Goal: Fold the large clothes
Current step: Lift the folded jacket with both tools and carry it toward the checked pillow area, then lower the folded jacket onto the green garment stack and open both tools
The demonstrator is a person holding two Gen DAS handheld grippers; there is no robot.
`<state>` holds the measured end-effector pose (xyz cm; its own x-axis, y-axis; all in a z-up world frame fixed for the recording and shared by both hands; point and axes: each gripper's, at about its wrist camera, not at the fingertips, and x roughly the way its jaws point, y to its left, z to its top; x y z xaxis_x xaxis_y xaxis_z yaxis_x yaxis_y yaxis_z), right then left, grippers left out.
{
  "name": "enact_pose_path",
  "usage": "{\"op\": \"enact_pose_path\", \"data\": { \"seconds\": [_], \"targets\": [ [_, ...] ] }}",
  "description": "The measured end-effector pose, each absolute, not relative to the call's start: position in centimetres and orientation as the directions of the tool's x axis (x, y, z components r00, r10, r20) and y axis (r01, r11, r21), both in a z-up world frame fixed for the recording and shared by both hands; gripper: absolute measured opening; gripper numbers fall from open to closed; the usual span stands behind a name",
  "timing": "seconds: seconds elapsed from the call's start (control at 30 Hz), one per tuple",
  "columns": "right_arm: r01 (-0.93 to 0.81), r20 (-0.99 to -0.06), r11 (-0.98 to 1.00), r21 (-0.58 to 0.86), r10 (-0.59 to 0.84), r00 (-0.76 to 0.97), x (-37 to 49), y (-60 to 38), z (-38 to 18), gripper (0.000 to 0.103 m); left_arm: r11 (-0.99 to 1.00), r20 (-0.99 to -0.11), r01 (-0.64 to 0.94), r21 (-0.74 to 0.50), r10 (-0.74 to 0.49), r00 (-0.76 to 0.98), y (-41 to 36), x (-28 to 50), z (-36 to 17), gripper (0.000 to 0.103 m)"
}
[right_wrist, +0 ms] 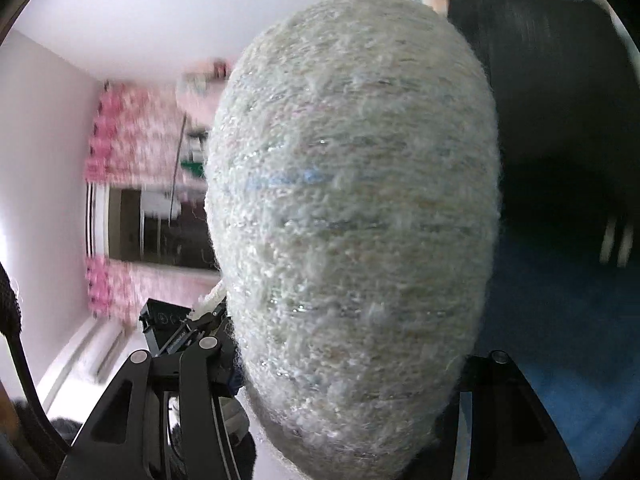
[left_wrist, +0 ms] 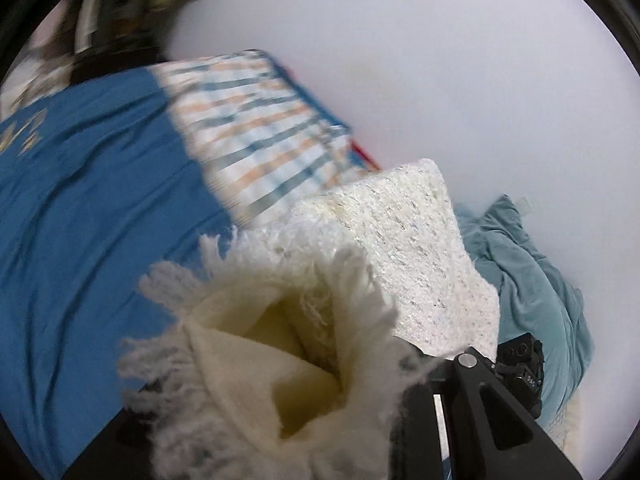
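A cream fuzzy knit garment with a fringed edge [left_wrist: 384, 240] is held up in the air. My left gripper [left_wrist: 320, 380] is shut on its fringed edge, which bunches over the fingers and hides all but the right finger [left_wrist: 476, 392]. In the right wrist view the same knit [right_wrist: 352, 208] hangs taut right before the lens. My right gripper [right_wrist: 344, 364] is shut on it, with the fabric covering the gap between the fingers [right_wrist: 160, 384]. The other gripper's black body shows beyond in each view [left_wrist: 520, 360] [right_wrist: 176, 328].
A bed with a blue sheet [left_wrist: 88, 200] lies below at the left. A checked blue-and-orange cloth [left_wrist: 260, 120] lies on it. A teal garment [left_wrist: 532, 272] is crumpled at the right. A window with pink floral curtains [right_wrist: 132, 148] is behind. A white wall [left_wrist: 440, 60] is beyond.
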<state>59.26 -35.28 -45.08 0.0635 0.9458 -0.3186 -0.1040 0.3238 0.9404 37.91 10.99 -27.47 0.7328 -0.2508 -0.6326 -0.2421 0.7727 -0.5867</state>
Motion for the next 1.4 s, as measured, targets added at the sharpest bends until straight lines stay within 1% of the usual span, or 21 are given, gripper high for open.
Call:
{"op": "enact_pose_path", "data": {
  "seconds": [0.17,0.33,0.4,0.43,0.47,0.53,0.6,0.63,0.67,0.7,0.73,0.8,0.9,1.03,1.17,1.2,1.23,1.27,1.3,1.37,1.4],
  "targets": [
    [-0.054,-0.348,0.362,0.93,0.921,0.177,70.7,-41.9,-44.2,0.057,0.796,-0.64,-0.166,-0.582,-0.322,0.698,8.9,50.5,-30.2,0.02],
    [0.106,-0.476,0.464,0.88,0.86,0.185,78.4,-45.5,-51.1,0.057,0.865,-0.8,-0.194,-0.464,-0.314,0.512,6.4,58.1,-40.4,0.02],
    [0.168,-0.541,0.518,0.839,0.825,0.16,79.6,-46.2,-53.5,0.066,0.892,-0.845,-0.197,-0.407,-0.286,0.451,5.5,58.8,-43.0,0.02],
    [0.167,-0.569,0.546,0.821,0.807,0.157,80.0,-46.0,-53.7,0.074,0.899,-0.846,-0.179,-0.4,-0.287,0.45,5.4,58.6,-43.4,0.021],
    [0.156,-0.618,0.598,0.786,0.77,0.159,80.3,-45.9,-53.3,0.093,0.908,-0.846,-0.167,-0.384,-0.274,0.457,5.3,58.3,-43.0,0.022],
    [0.124,-0.654,0.643,0.756,0.734,0.181,80.2,-45.0,-52.3,0.095,0.928,-0.852,-0.139,-0.346,-0.248,0.462,5.1,57.8,-42.2,0.025],
    [0.112,-0.699,0.694,0.711,0.679,0.223,80.6,-44.5,-50.6,0.095,0.94,-0.858,-0.12,-0.318,-0.232,0.459,4.7,57.6,-41.6,0.031],
    [0.122,-0.734,0.731,0.672,0.636,0.238,80.6,-44.6,-49.8,0.095,0.955,-0.864,-0.111,-0.274,-0.194,0.465,4.4,57.4,-41.1,0.047],
    [0.13,-0.75,0.748,0.651,0.607,0.263,80.4,-44.7,-49.1,0.095,0.966,-0.871,-0.111,-0.233,-0.157,0.465,4.2,57.7,-41.1,0.08],
    [0.143,-0.775,0.777,0.613,0.555,0.302,80.1,-44.9,-48.2,0.096,0.975,-0.873,-0.107,-0.193,-0.121,0.473,4.0,57.7,-40.7,0.094],
    [0.143,-0.815,0.833,0.534,0.463,0.349,79.7,-44.9,-46.7,0.096,0.983,-0.861,-0.096,-0.158,-0.09,0.5,3.7,57.2,-40.0,0.101],
    [0.125,-0.861,0.934,0.335,0.25,0.443,78.8,-43.7,-44.1,0.096,0.992,-0.844,-0.094,-0.082,-0.019,0.536,3.3,56.9,-39.2,0.101],
    [0.129,-0.858,0.99,0.062,-0.013,0.514,75.0,-42.4,-42.2,0.097,0.994,-0.819,-0.11,-0.027,0.042,0.573,3.1,56.4,-38.0,0.101],
    [0.046,-0.844,0.99,-0.137,-0.141,0.518,70.3,-38.8,-41.8,0.097,0.992,-0.803,-0.116,0.055,0.113,0.585,1.9,56.2,-38.0,0.101],
    [0.05,-0.852,0.985,-0.167,-0.169,0.496,69.5,-35.1,-43.5,0.096,0.989,-0.818,-0.099,0.108,0.145,0.556,0.7,56.7,-39.1,0.101],
    [0.037,-0.854,0.988,-0.15,-0.148,0.498,69.8,-35.0,-43.8,0.094,0.989,-0.815,-0.094,0.116,0.149,0.56,0.5,56.7,-39.1,0.101],
    [0.019,-0.854,0.991,-0.131,-0.122,0.506,69.8,-35.4,-44.0,0.085,0.988,-0.811,-0.092,0.124,0.154,0.564,0.3,56.6,-39.1,0.101],
    [0.016,-0.844,0.994,-0.108,-0.1,0.528,68.6,-35.0,-43.7,0.05,0.988,-0.807,-0.085,0.126,0.152,0.571,0.2,56.6,-38.9,0.101],
    [0.039,-0.827,0.991,-0.125,-0.126,0.548,68.1,-35.0,-43.1,0.033,0.988,-0.804,-0.084,0.129,0.153,0.575,0.2,56.4,-38.8,0.101],
    [0.037,-0.818,0.992,-0.121,-0.121,0.563,67.2,-35.2,-42.2,0.028,0.988,-0.8,-0.084,0.127,0.152,0.581,0.3,56.4,-38.6,0.101],
    [0.038,-0.824,0.993,-0.116,-0.117,0.554,67.1,-35.3,-42.0,0.028,0.989,-0.8,-0.084,0.124,0.149,0.581,0.3,56.3,-38.5,0.101]
  ]
}}
